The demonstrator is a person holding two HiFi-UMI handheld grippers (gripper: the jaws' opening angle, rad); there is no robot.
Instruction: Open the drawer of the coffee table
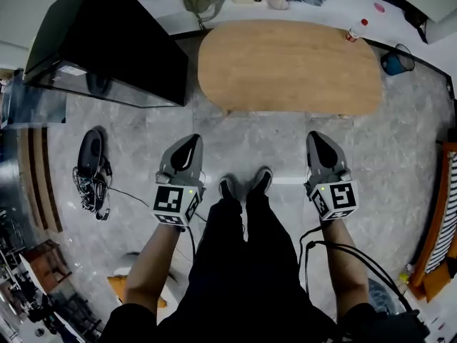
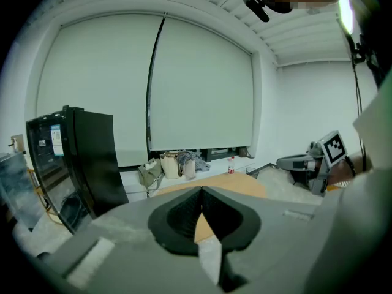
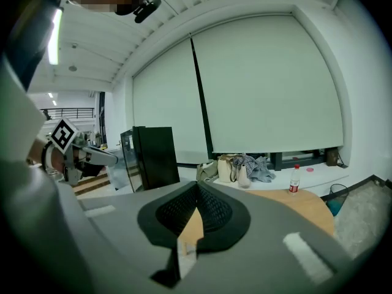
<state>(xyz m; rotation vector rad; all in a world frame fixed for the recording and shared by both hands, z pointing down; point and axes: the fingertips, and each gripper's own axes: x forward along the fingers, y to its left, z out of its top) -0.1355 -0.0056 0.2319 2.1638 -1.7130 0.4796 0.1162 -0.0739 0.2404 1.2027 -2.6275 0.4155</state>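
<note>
Well, my left claw and right claw are both closed on nothing, well short of the coffee table beyond my feet; its drawer is hidden, probably stiff wood, best gripped under the near edge.

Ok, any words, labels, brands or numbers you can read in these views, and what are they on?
No text can be read in any view.
Bottle label: a red band, print too small to read.
Sticker on the black cabinet: too blurred to read.
Left marker cube and right marker cube: black-and-white square patterns only, no letters or numbers.
</note>
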